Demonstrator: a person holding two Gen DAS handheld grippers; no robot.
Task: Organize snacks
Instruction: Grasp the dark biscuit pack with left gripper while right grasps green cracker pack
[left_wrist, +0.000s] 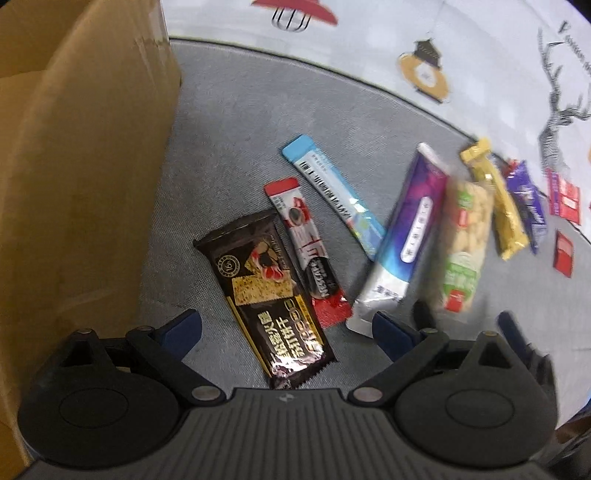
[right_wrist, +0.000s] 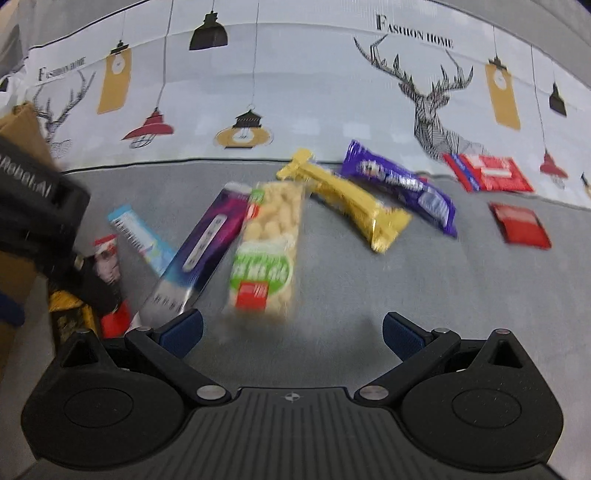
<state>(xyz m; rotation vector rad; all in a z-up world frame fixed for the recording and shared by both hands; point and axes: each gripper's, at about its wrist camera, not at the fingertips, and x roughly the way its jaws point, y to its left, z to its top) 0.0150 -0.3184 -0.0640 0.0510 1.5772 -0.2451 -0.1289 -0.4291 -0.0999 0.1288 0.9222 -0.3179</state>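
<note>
Snacks: many packets are lying flat in a loose row on the grey cloth (right_wrist: 406, 288), so each one is easy to reach.
Near left: the dark cracker packet (left_wrist: 264, 295) is lying right between the tips of the left gripper (left_wrist: 286, 325), beside the red coffee stick (left_wrist: 306, 254).
Middle: the blue stick (left_wrist: 334, 192), the purple pouch (right_wrist: 207, 243) and the puffed snack bag (right_wrist: 267, 254) are leaning side by side.
Far right: the gold bar (right_wrist: 351, 201), the purple candy bar (right_wrist: 402, 186) and two red packets (right_wrist: 487, 171) are sitting near the white patterned cloth (right_wrist: 314, 92).
Box: a cardboard box (left_wrist: 81, 166) is standing on the left, maybe for putting snacks in.
Left gripper: its fingers are spread wide, holding nothing.
Right gripper (right_wrist: 291, 328): it is also wide and holding nothing, hanging just in front of the puffed snack bag.
Guess: the picking looks like it is only starting.
</note>
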